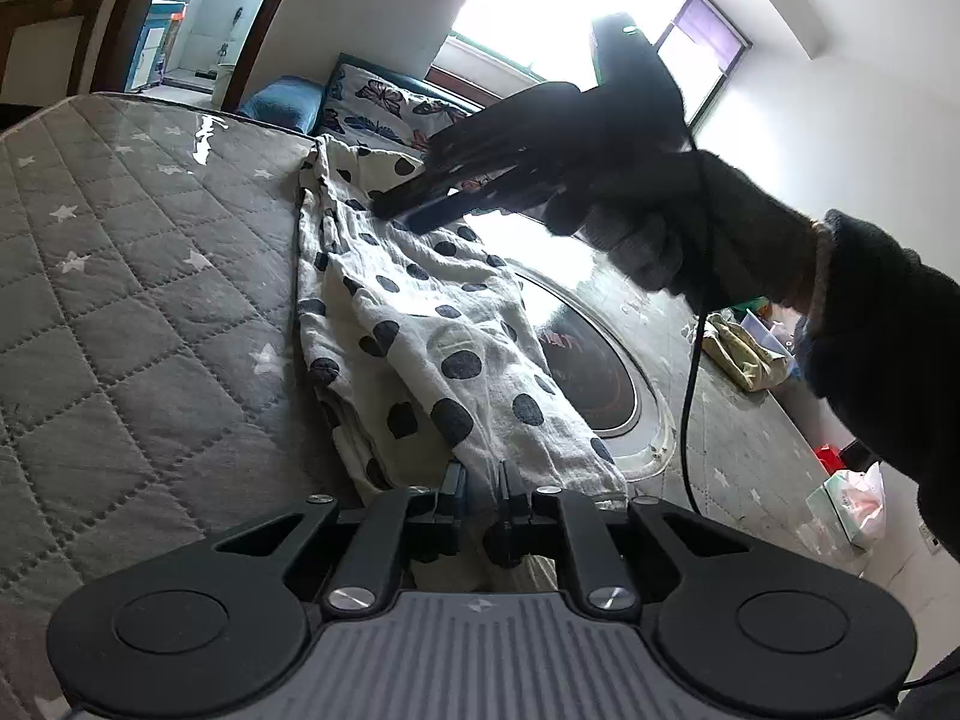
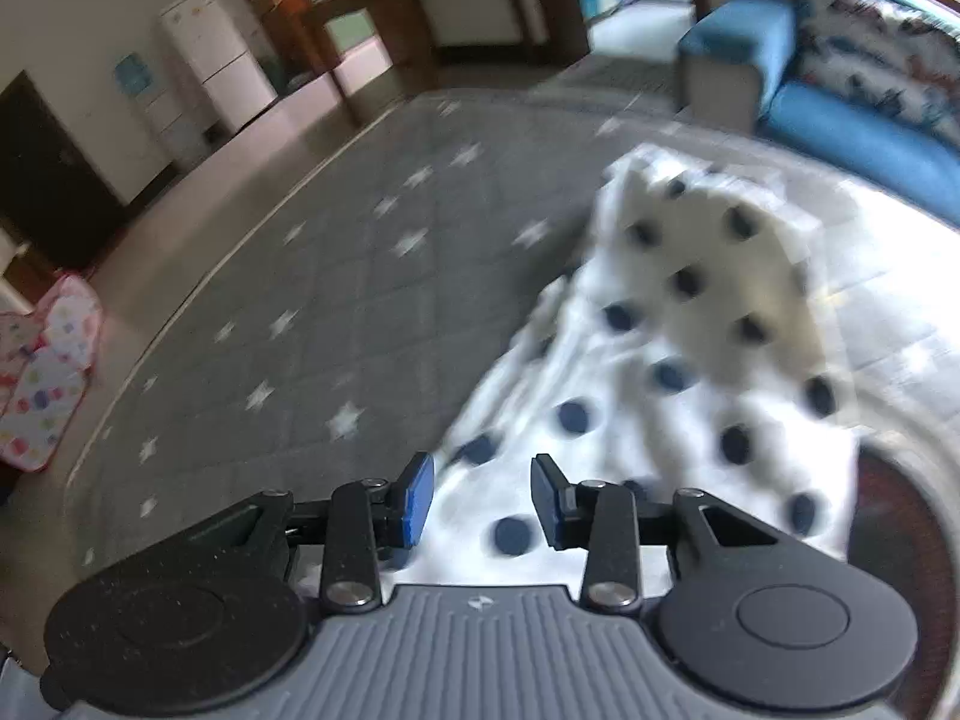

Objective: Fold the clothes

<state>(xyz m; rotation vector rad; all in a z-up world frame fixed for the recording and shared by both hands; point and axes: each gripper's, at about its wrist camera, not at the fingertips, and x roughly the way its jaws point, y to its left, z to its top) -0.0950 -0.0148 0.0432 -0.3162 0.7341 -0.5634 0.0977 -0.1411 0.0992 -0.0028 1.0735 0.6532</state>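
Note:
A white garment with dark polka dots (image 1: 420,324) lies in a long crumpled strip on a grey quilted star-pattern cover (image 1: 120,276). My left gripper (image 1: 482,483) is shut on the garment's near end. My right gripper (image 2: 483,501) is open just above the garment (image 2: 678,348), with blue pads (image 2: 420,489) apart and nothing between them. In the left wrist view the right gripper (image 1: 414,210) reaches over the garment's far end, held by a dark-gloved hand, and is motion-blurred.
A round glass insert (image 1: 600,372) shows in the cover right of the garment. A blue sofa with butterfly cushions (image 2: 840,90) stands behind. A cable (image 1: 690,396) hangs from the right hand. Bags and boxes (image 1: 846,504) sit at the right; a patterned basket (image 2: 42,384) is on the floor.

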